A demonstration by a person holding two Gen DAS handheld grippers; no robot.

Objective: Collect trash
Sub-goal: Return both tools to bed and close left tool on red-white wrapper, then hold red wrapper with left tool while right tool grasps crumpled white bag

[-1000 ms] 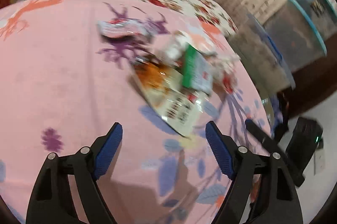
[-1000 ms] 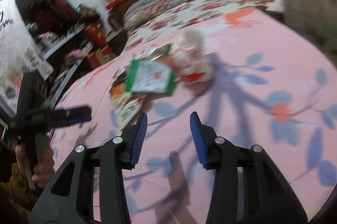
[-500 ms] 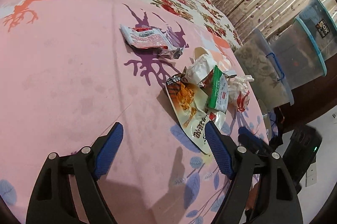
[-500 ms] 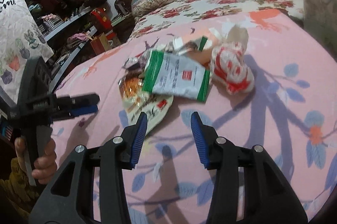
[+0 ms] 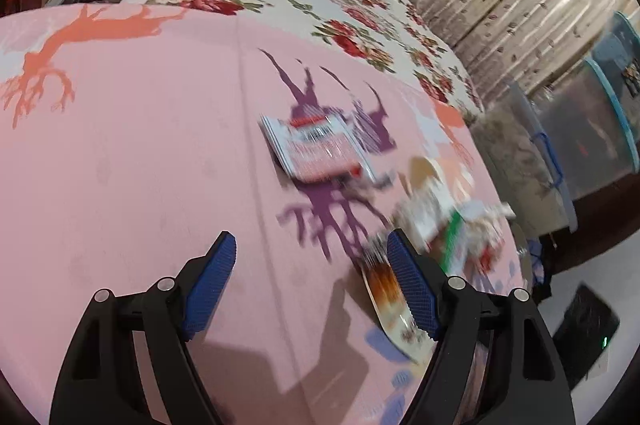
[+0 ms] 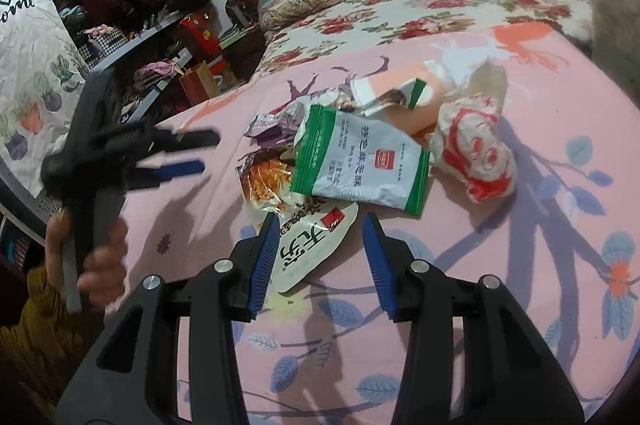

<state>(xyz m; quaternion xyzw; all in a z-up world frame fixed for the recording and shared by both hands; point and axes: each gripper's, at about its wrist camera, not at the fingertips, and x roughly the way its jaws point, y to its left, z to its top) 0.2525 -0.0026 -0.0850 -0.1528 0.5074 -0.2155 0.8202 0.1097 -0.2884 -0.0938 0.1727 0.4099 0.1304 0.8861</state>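
Between the blue pads of the right gripper [image 6: 320,257], whose jaws stand partly apart and hold nothing, lies the near end of a white snack pouch [image 6: 316,245] flat on the pink bedspread [image 6: 520,265]. Just past it a green-edged white packet [image 6: 360,165] lies over an orange crinkled wrapper [image 6: 266,181], with a crumpled red-and-white bag [image 6: 472,149] beside it to the right and a torn green-and-white wrapper [image 6: 390,95] behind. The left gripper [image 5: 310,289] hangs over bare bedspread with its jaws wide and empty; a red-and-white sachet [image 5: 320,149] lies ahead of it, apart from the pile. A hand [image 6: 100,257] grips that tool's handle. No bin or bag for the trash is in view. By my reading nothing is collected yet: every piece is on the bed, and the first pick-up is only being lined up
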